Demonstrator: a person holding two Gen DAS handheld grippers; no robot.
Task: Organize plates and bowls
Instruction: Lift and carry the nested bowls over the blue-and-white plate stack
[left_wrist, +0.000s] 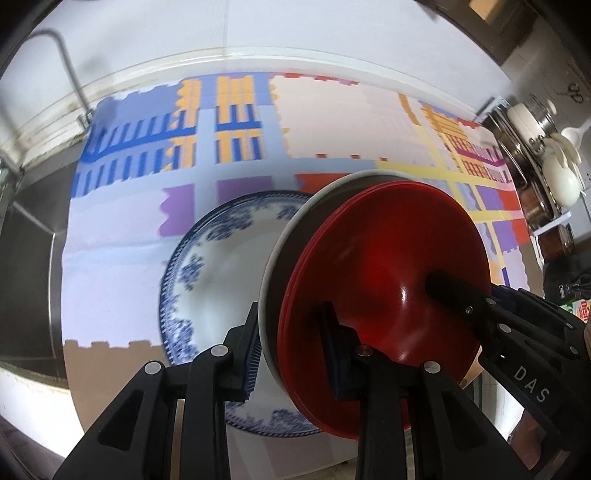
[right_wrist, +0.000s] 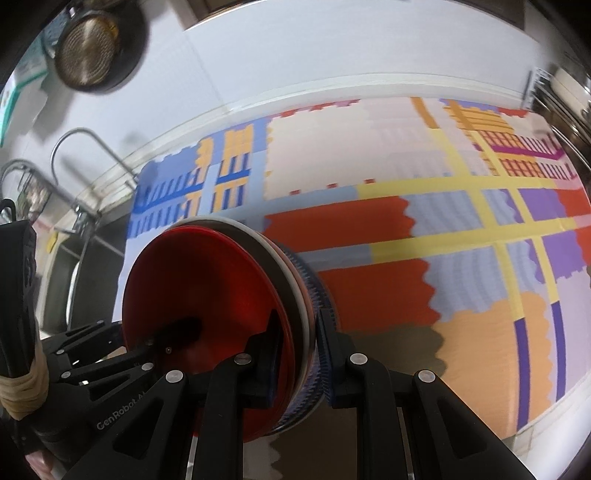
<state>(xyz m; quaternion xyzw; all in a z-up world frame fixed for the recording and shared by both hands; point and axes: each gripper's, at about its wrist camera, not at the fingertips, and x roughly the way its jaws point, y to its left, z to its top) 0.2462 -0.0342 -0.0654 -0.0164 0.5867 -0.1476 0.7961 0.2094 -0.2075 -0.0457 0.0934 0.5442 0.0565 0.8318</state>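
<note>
Both grippers, left (left_wrist: 291, 354) and right (right_wrist: 299, 354), pinch the stack (left_wrist: 369, 295) by its rim: red plates nested in a white-rimmed one. Stacking looks mostly done; the blue plate (left_wrist: 221, 266) on the mat (left_wrist: 110, 258) is seemingly left.

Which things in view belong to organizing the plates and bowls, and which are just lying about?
Job:
red plates
white-rimmed dish
blue-patterned plate
left gripper
right gripper

Lying about:
patterned mat
faucet
hanging strainer
sink
</note>
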